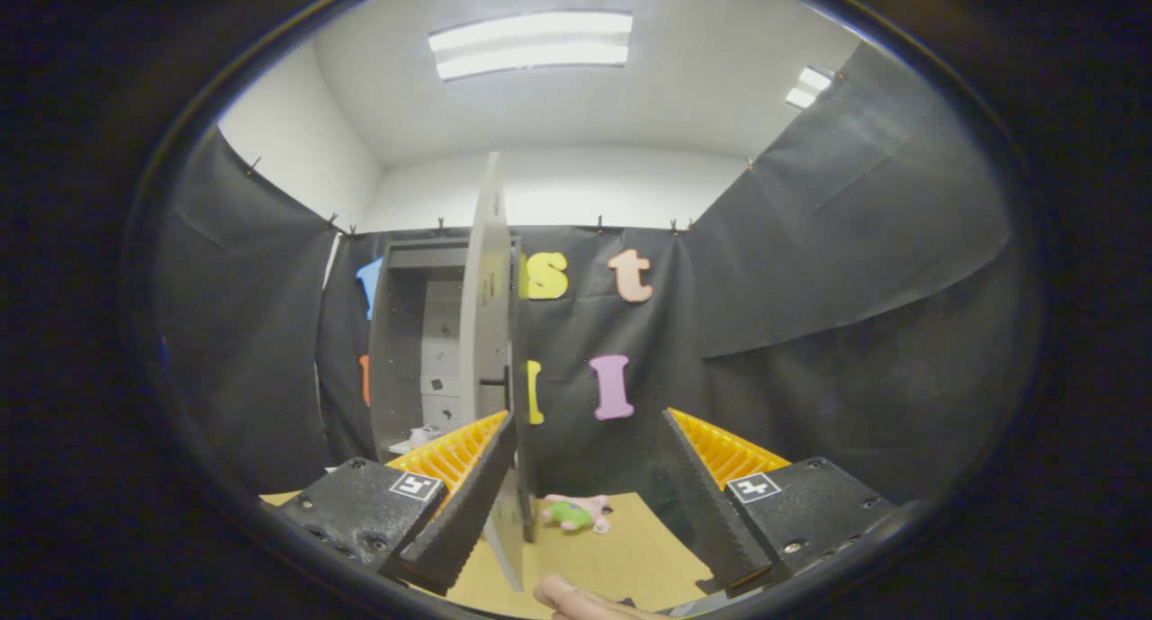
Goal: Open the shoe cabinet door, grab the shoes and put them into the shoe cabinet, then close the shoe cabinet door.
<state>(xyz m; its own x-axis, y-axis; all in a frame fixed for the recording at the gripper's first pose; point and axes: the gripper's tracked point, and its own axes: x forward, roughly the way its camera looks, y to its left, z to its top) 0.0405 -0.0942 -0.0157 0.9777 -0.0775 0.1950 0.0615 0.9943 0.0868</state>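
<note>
Through the camera riding on my claw, I look along the two fingers toward the shoe cabinet, which stands against the booth wall beyond my left finger. Its door is swung out edge-on toward me, its lower part passing just beside the inner face of my left finger; I cannot tell whether they touch. My claw is spread wide, nothing pressed between the fingers, and the right finger stands well clear of the door.

I judge I am in the door-opening step, nearly through it: the inside of the cabinet with its pale shelves shows already. To finish well, I should keep the left finger pushing flat along the door face rather than hooking its edge, swing in the arc of the hinge, and stop once the opening is wide enough for a shoe.

On the worktop just ahead lies a small pink and green shoe, between my fingers and beyond the door's bottom edge. A fingertip shows near the bottom, beneath the claw. I should back off the door cleanly before dropping toward the shoe, so I don't knock it shut.
</note>
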